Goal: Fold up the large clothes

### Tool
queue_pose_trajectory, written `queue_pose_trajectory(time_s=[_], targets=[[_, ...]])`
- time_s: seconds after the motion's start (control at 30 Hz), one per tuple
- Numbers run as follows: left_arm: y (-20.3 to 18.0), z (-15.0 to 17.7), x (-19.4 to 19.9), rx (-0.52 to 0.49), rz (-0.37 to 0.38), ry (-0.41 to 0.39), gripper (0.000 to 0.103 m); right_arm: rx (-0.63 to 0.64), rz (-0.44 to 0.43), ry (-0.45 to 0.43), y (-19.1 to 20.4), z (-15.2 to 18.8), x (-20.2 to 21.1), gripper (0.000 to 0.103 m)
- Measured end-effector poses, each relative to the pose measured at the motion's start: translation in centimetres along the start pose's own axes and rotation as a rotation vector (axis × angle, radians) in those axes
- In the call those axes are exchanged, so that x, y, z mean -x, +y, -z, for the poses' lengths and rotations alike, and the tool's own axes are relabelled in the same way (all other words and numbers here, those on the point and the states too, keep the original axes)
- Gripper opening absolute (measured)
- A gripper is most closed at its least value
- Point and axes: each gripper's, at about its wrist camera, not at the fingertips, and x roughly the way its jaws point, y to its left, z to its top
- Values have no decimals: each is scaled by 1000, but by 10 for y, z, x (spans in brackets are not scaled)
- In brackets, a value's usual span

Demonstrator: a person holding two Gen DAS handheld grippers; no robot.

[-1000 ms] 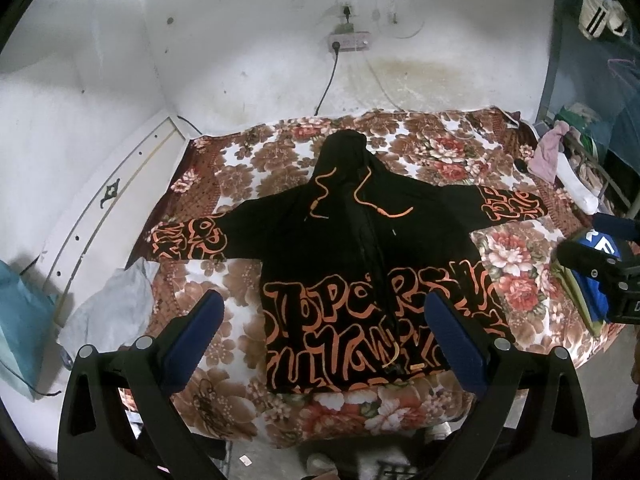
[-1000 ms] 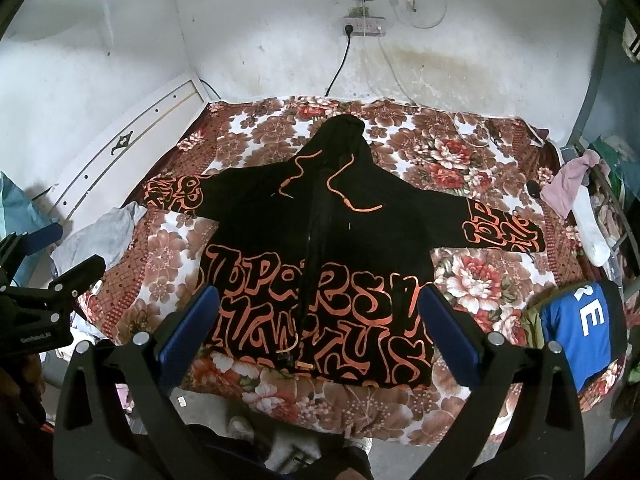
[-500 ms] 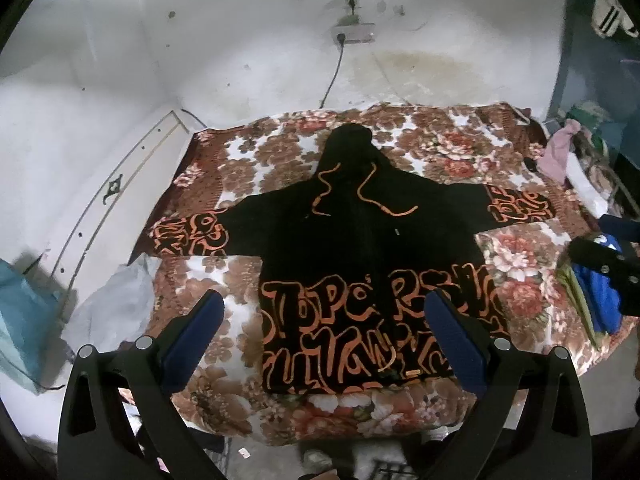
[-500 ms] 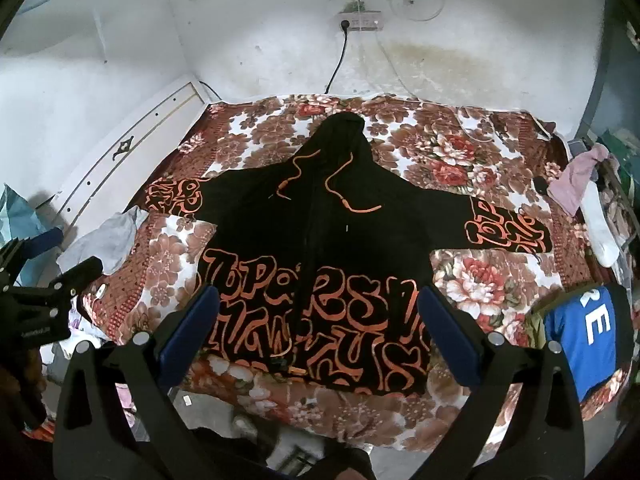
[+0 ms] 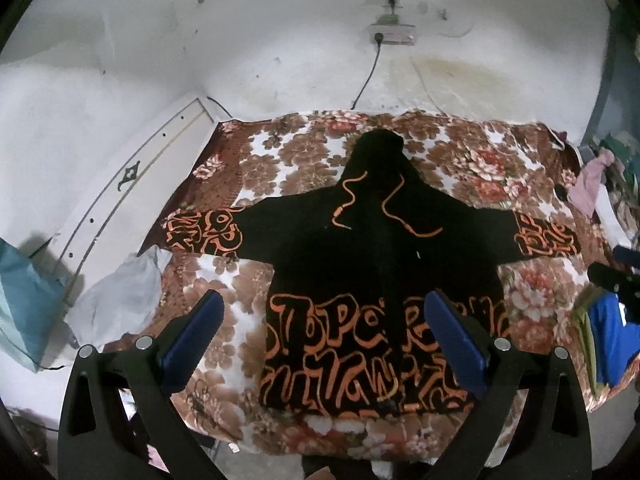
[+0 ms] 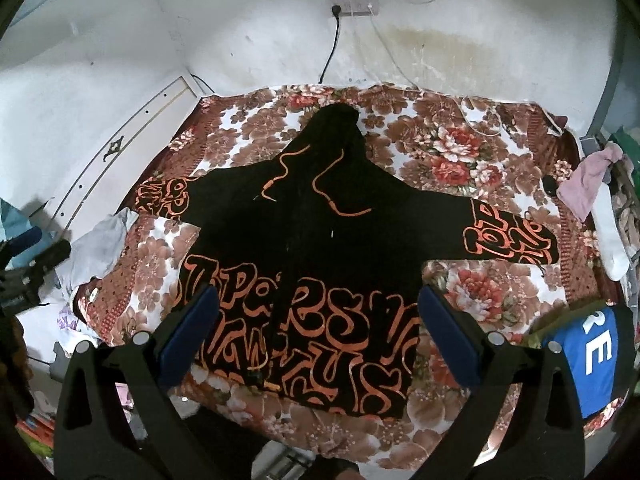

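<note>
I am holding my left gripper and right gripper wide apart, gripping nothing — both hovering above the bed. The black hoodie is lying flat on it, sleeves outstretched.

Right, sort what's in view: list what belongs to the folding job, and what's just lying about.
Part of the job:
- black hoodie with orange lettering, spread flat, sleeves out
- floral bedspread it lies on
- left gripper, open, above the hem
- right gripper, open, above the hem

Just lying about:
- blue shirt, bed's right edge
- pink cloth
- grey cloth
- power strip on the wall
</note>
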Motion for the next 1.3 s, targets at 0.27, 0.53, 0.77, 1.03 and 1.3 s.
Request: queue_pose_trajectory(time_s=[0.27, 0.53, 0.77, 1.03, 1.3], targets=[[72, -39, -84, 14, 49, 42, 98, -13, 56, 12, 46, -46, -60, 98], [148, -62, -162, -99, 57, 72, 98, 17, 79, 66, 120, -98, -133, 98], [230, -86, -228, -59, -26, 51, 98, 71, 72, 72, 186, -138, -195, 98], [313, -71, -311, 169, 27, 149, 98, 108, 50, 135, 232, -154, -269, 98], [403, -30, -407, 477, 108, 154, 98, 252, 1, 185, 285, -128, -372, 98]])
